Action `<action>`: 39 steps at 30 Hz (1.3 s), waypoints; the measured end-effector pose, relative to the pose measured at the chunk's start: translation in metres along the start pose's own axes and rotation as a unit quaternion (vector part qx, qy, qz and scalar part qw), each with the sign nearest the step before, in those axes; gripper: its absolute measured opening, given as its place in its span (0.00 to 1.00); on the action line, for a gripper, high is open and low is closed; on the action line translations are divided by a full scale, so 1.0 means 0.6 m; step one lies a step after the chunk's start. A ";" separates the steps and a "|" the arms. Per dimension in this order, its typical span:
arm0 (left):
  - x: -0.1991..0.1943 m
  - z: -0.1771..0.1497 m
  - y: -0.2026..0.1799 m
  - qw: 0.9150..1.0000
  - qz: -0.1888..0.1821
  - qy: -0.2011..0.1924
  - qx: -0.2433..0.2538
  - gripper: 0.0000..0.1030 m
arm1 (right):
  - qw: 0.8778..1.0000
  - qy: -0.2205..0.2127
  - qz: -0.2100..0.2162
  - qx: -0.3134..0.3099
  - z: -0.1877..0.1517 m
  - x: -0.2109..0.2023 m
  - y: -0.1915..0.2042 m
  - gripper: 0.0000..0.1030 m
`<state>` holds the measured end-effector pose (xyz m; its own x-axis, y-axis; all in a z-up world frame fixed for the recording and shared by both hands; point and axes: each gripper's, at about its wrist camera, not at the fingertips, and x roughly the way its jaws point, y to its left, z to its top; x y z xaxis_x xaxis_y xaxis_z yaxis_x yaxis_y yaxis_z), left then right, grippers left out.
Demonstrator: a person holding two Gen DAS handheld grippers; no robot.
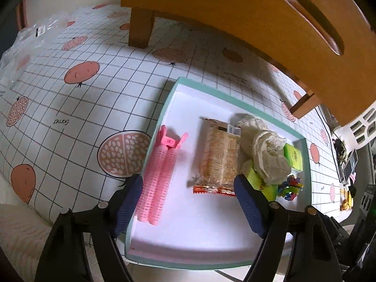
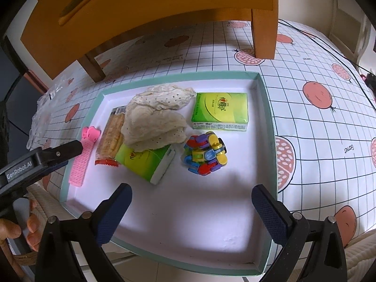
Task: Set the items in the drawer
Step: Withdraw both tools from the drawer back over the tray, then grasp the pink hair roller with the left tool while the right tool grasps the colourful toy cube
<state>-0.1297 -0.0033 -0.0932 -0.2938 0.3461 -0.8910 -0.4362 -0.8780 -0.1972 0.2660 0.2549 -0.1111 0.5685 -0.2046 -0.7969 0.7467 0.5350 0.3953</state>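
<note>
A teal-rimmed white tray lies on the table and holds a pink hair clip, a snack packet, a cream cloth, two green tissue packs and a colourful toy. My left gripper is open over the tray's left part, with the clip just inside its left finger and the packet's end near the right one. My right gripper is open above the bare tray floor, nearer than the toy. A wooden drawer unit stands behind.
The table wears a grid cloth with pomegranate prints. A clear plastic bag lies at the far left. The unit's legs rest on the table. A hand grips the left tool.
</note>
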 end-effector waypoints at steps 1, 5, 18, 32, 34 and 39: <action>-0.001 0.000 -0.005 1.000 -0.004 0.001 0.004 0.78 | 1.000 0.000 0.000 0.001 0.000 0.000 0.000 1.00; 0.014 0.000 -0.005 1.000 0.000 0.023 0.009 0.78 | 1.000 -0.001 -0.002 0.007 -0.001 0.001 0.000 1.00; 0.030 -0.003 -0.016 0.998 -0.033 0.042 0.015 0.78 | 1.000 -0.010 -0.006 0.019 -0.001 -0.001 0.002 1.00; 0.054 -0.005 -0.005 0.998 0.011 0.057 -0.002 0.50 | 0.998 -0.031 -0.013 0.051 0.018 -0.004 -0.022 0.84; 0.053 -0.003 -0.003 0.998 0.010 0.057 -0.003 0.50 | 0.998 -0.026 -0.019 0.048 0.024 0.006 -0.022 0.78; 0.057 0.000 -0.002 0.998 0.012 0.057 -0.002 0.50 | 0.999 -0.026 -0.025 0.038 0.036 0.023 -0.023 0.72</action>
<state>-0.1392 0.0097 -0.1232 -0.2051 0.2860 -0.9360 -0.4278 -0.8864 -0.1771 0.2707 0.2272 -0.1176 0.5454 -0.2727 -0.7925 0.7977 0.4591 0.3910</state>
